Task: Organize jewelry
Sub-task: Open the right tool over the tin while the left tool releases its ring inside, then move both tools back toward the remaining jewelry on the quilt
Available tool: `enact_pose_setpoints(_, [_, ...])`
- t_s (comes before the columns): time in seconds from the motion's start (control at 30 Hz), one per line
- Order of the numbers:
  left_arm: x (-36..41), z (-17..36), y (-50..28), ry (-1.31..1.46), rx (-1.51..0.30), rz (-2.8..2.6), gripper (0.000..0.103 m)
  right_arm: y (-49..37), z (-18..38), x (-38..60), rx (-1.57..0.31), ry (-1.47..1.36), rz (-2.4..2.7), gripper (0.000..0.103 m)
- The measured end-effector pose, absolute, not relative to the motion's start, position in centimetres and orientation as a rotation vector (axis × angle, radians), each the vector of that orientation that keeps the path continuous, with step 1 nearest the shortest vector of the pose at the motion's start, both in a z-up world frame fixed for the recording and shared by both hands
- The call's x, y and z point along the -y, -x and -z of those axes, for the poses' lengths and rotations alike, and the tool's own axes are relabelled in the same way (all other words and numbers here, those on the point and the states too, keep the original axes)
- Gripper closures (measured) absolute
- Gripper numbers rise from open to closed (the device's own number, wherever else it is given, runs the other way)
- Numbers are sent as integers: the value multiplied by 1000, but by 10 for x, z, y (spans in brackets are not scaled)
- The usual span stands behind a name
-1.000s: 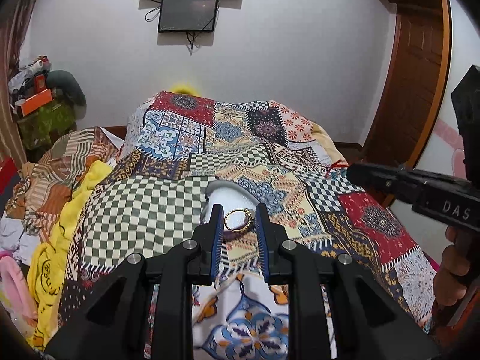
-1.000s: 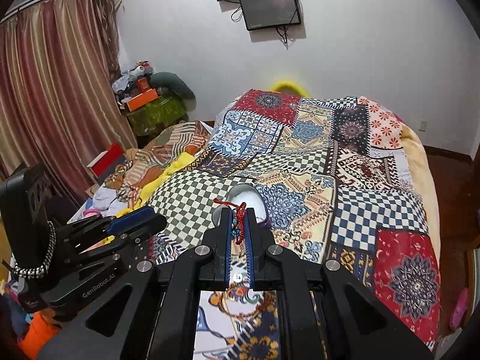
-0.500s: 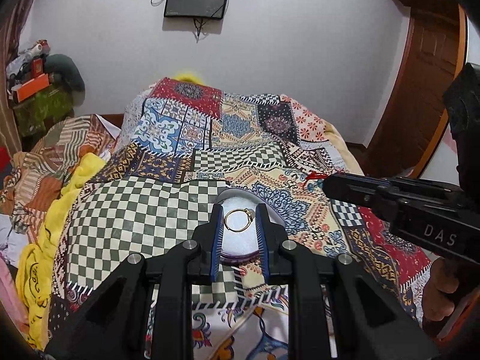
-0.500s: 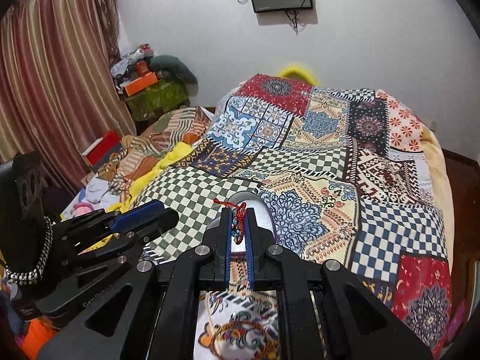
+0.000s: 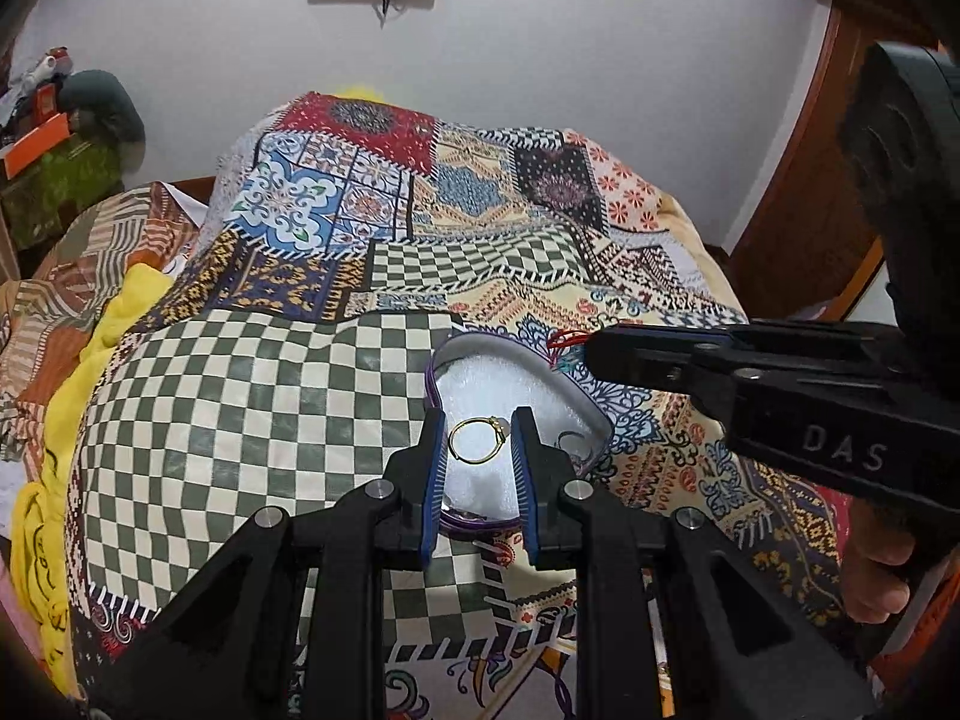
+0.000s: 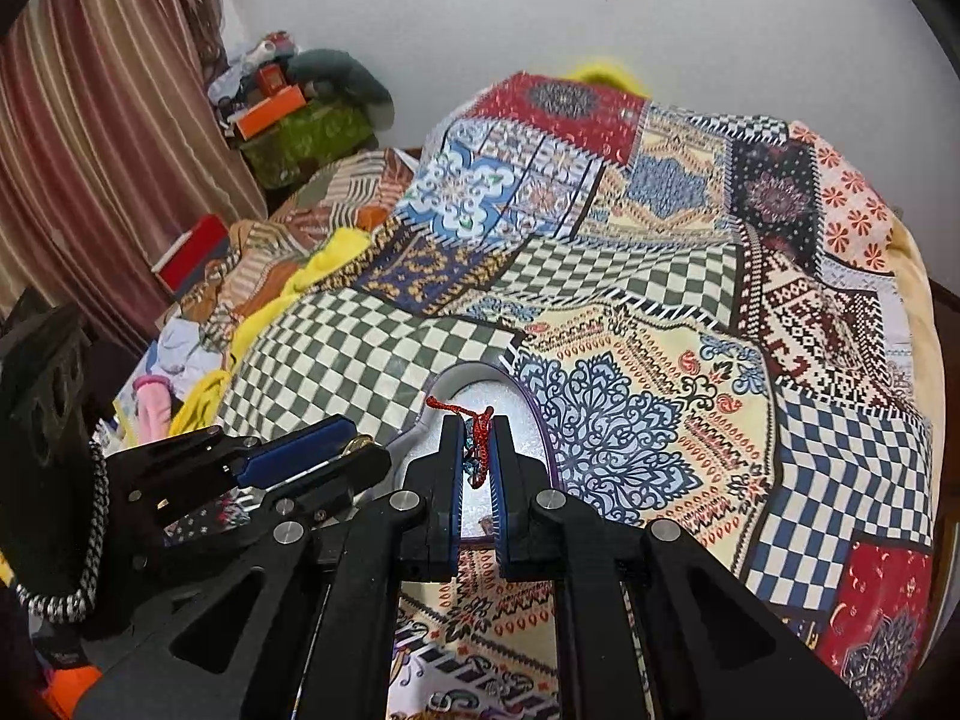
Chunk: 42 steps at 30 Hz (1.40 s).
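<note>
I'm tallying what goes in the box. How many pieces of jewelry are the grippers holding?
2. A gold ring sits between the left gripper fingers over the open box; a red bracelet is pinched in the right gripper. More may lie hidden inside.

Gold ring (image 5: 477, 441) and red braided cord (image 6: 478, 445), both pinched above open white-lined jewelry box (image 5: 510, 372).
</note>
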<state>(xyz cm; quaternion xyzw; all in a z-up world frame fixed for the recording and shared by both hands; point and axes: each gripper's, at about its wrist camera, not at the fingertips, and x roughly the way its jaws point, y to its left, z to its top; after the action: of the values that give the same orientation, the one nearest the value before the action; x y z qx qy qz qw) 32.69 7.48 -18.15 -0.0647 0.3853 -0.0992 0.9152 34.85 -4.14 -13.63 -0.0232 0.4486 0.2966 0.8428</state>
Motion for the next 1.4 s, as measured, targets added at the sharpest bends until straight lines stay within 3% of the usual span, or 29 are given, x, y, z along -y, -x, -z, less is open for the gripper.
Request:
enact_pose_setpoints(0.83, [-74,201,-335,114,-830,204,82,-362,161,29,-1021,92,-644,95])
enact_pose_setpoints(0.93, [-74,198,-332,112,-828,204,80,-362,159,31,-1026,85,-636,89])
enact_pose_setpoints(1.0, [-73,195,-329,104,-826,201,76,-361,156,35,-1022,80,-618,76])
enact_pose_setpoints(1.07, [-72,191,-326,100,-823,195,73,-357,152,39,-1006,77,-607,68])
enact_pose_setpoints(1.4, [-77,164,-297,86,-798,155,66,-321,119,54,-919,125,-567,67])
